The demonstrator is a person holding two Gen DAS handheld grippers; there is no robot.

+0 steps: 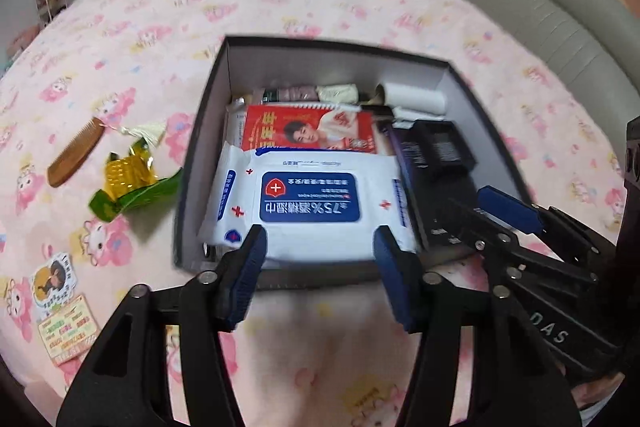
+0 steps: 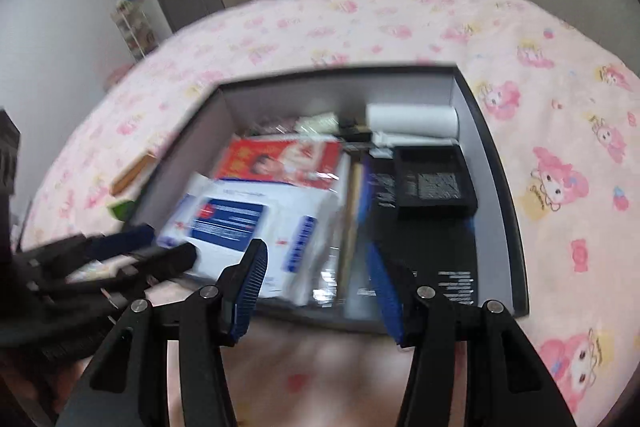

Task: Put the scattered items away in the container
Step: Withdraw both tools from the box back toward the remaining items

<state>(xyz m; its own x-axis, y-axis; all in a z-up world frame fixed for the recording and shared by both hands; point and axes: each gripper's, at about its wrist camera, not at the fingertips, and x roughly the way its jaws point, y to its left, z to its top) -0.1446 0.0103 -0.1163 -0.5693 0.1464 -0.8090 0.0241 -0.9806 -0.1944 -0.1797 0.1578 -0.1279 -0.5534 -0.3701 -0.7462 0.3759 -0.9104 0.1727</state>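
Observation:
A dark cardboard box [image 1: 320, 63] stands on the pink bedspread and holds a white and blue wipes pack [image 1: 312, 195], a red booklet [image 1: 308, 129], black cartons [image 1: 440, 151] and a white roll [image 1: 414, 97]. My left gripper [image 1: 320, 259] hovers over the box's near edge, open, with the wipes pack lying below it in the box. My right gripper [image 2: 318, 271] is open too, above the same edge, with nothing pinched; it shows as well in the left wrist view, at the right [image 1: 508, 215]. The box [image 2: 340, 91] and the wipes pack [image 2: 248, 223] are blurred there.
On the bedspread left of the box lie a wooden comb [image 1: 76, 151], a gold and green wrapper [image 1: 128, 183] and some printed cards [image 1: 64, 311]. A grey padded headboard [image 1: 540, 19] bounds the bed at the right. Cupboards and a wall stand beyond the bed.

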